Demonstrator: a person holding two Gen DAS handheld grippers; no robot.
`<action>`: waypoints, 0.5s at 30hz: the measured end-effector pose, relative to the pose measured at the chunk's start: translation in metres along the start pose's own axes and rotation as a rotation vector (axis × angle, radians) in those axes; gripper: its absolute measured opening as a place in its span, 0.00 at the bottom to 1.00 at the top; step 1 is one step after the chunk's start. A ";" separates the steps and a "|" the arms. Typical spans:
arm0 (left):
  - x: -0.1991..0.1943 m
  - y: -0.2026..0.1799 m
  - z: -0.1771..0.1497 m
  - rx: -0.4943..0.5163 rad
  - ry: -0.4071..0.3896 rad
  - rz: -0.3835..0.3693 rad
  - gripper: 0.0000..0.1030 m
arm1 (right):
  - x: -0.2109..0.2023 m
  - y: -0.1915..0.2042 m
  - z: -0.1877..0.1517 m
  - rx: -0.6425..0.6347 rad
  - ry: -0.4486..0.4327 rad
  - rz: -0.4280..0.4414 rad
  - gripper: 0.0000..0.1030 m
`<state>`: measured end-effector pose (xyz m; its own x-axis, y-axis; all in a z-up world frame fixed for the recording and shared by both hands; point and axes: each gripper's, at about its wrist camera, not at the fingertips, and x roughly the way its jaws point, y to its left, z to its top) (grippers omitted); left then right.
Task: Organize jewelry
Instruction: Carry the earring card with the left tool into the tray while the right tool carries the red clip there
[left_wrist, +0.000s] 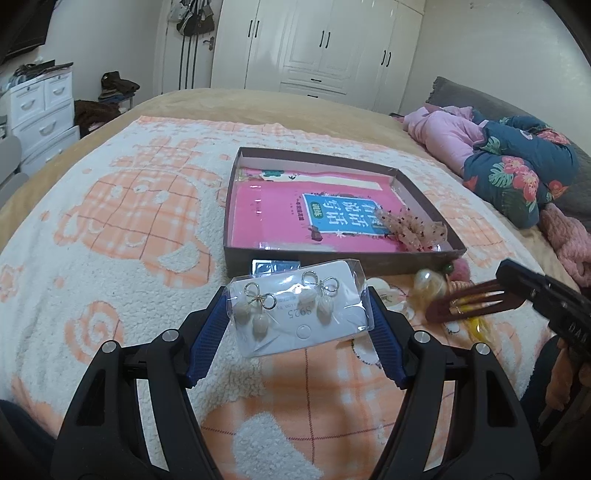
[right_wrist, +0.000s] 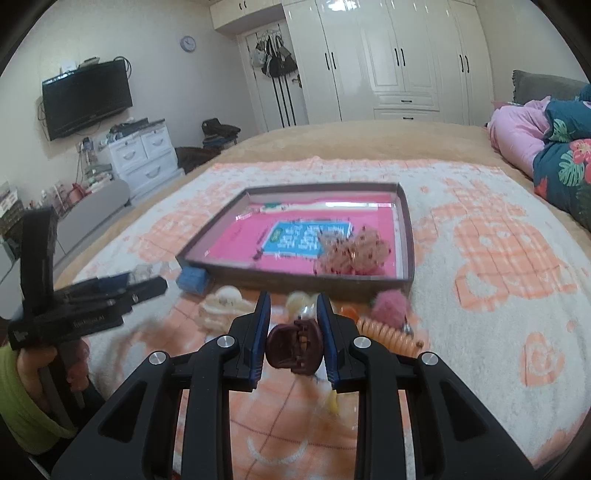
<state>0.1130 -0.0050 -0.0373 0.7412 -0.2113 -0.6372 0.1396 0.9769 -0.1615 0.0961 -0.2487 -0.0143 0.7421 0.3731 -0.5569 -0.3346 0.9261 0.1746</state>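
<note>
My left gripper (left_wrist: 297, 317) is shut on an earring card (left_wrist: 295, 314) in a clear bag, with two bow-and-pearl earrings, held just above the blanket. My right gripper (right_wrist: 293, 345) is shut on a dark red hair clip (right_wrist: 293, 349); in the left wrist view that clip (left_wrist: 469, 301) juts from the right gripper (left_wrist: 517, 286). Ahead lies a shallow brown box (left_wrist: 332, 264) with a pink book and a pink mesh hair bow (left_wrist: 417, 229) inside. The left gripper (right_wrist: 147, 282) shows at the left of the right wrist view, in a hand.
Loose pieces lie before the box (right_wrist: 295, 282): a cream claw clip (right_wrist: 221, 306), a pearly ornament (right_wrist: 299, 306), an orange coil tie (right_wrist: 388, 334), a pink pompom (right_wrist: 389, 308) and a blue packet (right_wrist: 192, 280). Bundled bedding (left_wrist: 517, 166) sits at the right.
</note>
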 end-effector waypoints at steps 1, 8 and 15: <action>0.000 -0.001 0.001 0.002 -0.003 -0.003 0.61 | -0.001 -0.001 0.004 -0.002 -0.007 0.000 0.24; 0.003 -0.010 0.013 0.024 -0.017 -0.022 0.61 | 0.003 -0.002 0.027 -0.010 -0.004 0.014 0.03; 0.012 -0.019 0.015 0.045 -0.010 -0.042 0.61 | 0.024 -0.015 0.029 -0.006 0.019 0.001 0.03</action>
<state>0.1291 -0.0256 -0.0301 0.7406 -0.2516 -0.6231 0.1994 0.9678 -0.1537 0.1353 -0.2520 -0.0068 0.7308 0.3727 -0.5718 -0.3387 0.9254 0.1702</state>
